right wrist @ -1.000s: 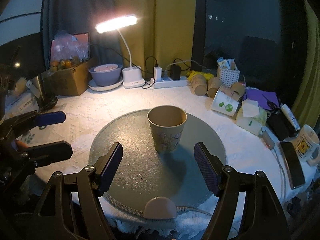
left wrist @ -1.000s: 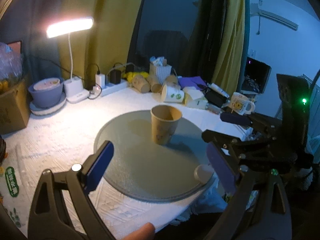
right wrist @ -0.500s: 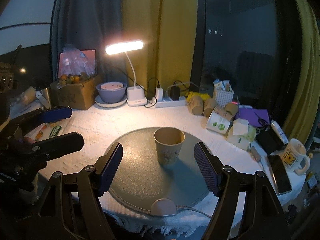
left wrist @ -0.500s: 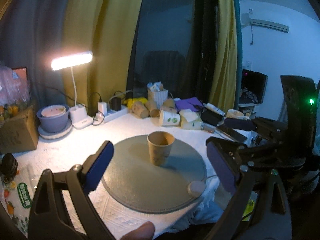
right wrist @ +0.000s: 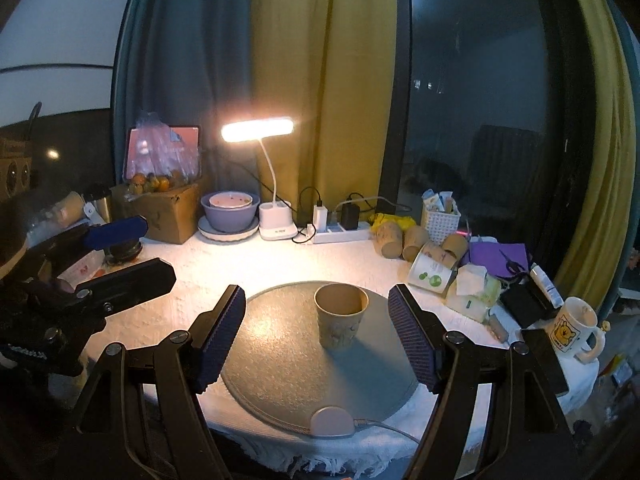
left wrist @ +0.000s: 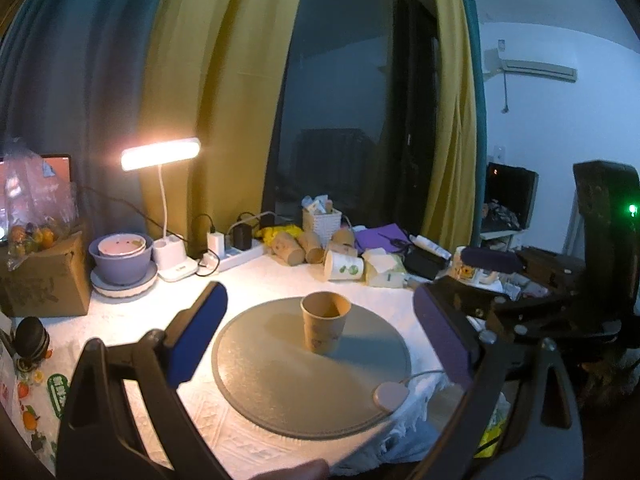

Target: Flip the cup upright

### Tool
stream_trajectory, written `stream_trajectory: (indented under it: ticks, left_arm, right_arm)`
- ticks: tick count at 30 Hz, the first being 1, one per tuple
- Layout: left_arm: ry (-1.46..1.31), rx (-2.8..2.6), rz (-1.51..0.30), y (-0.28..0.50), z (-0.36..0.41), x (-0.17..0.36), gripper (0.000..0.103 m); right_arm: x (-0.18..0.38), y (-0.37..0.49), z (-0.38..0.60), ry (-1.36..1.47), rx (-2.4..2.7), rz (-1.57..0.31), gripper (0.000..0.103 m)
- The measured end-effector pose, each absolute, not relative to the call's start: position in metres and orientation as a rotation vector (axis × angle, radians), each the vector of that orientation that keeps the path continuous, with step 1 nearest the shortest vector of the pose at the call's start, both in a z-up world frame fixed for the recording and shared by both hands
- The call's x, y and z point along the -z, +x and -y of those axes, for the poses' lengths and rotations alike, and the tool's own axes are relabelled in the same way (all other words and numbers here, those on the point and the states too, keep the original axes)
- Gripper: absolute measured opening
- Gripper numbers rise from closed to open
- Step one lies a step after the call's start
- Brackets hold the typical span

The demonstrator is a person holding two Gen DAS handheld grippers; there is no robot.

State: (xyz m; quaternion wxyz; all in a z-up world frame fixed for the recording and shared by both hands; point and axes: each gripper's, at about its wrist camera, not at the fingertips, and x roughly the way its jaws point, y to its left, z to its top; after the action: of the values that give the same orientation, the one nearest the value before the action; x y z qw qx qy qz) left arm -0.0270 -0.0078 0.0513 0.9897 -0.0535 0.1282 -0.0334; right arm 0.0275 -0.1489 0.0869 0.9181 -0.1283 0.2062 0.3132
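Both grippers [left wrist: 320,336] [right wrist: 316,336] gape wide, empty — cup [right wrist: 341,317] upright, seemingly mid-mat [right wrist: 280,360].

Brown paper cup [right wrist: 341,322], upright, mouth up, seemingly empty, mid-mat [right wrist: 280,360].

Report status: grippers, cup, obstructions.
Left gripper open, empty. Right gripper open, empty, short of the cup. Paper cup upright on the round grey mat, mouth up. Nothing between fingers and cup.
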Motion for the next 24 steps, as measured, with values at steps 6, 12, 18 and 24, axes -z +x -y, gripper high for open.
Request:
stream_trajectory:
  ticks: [6, 12, 18, 24]
  left_arm:
    - [-0.117, 0.057, -0.249, -0.0286, 0.0057, -0.0518, 0.095]
    - [-0.119, 0.054, -0.248, -0.0284, 0.006, -0.0515, 0.095]
    - [-0.121, 0.052, -0.247, -0.0286, 0.0063, -0.0503, 0.095]
    - [-0.12, 0.055, -0.245, -0.0293, 0.0074, -0.0499, 0.095]
  right_arm:
    - [-0.0866, 0.0258, 0.1476, -0.267, -0.65, -0.432, 0.077]
    - [-0.0862, 0.0268, 0.1454, -0.271, -0.655, -0.439, 0.077]
    - [-0.086, 0.0266, 0.1456, -0.269, -0.658, -0.436, 0.077]
    - [-0.0858, 0.0262, 0.1452, -0.269, -0.656, -0.436, 0.077]
